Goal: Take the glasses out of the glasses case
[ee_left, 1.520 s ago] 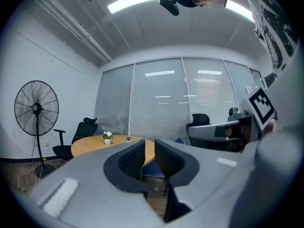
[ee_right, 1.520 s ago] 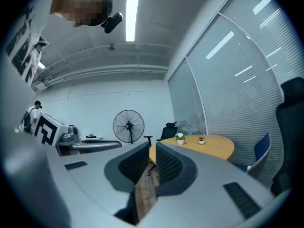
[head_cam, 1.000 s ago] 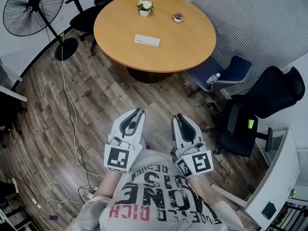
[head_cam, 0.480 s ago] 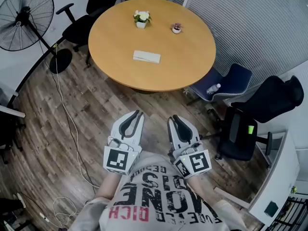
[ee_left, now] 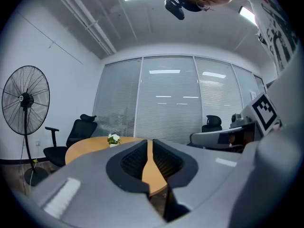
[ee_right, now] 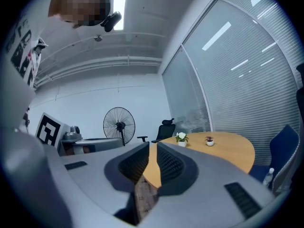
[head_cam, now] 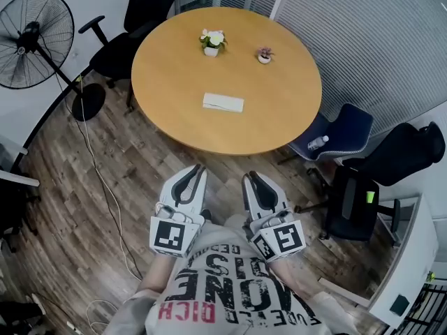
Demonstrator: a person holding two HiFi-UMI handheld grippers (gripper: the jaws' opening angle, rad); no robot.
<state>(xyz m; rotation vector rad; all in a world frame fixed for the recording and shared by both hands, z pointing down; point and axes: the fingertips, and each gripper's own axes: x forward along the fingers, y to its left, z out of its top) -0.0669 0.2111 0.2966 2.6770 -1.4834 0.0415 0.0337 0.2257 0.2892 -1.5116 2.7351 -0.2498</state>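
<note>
A closed white glasses case lies near the middle of the round wooden table. Both grippers are held level in front of the person's chest, pointing toward the table and well short of its near edge. The left gripper has just been closing its jaws; a thin slit still shows between them, with nothing in it. The right gripper is shut and empty. In neither gripper view can I see the case; only the table's top shows past the jaws.
Two small potted plants stand at the table's far side. A standing fan and a floor cable are at the left. A blue chair with a bottle and black office chairs are at the right.
The table has drawn closer in the head view as the person walks toward it. Both grippers keep the same pose in front of the body.
</note>
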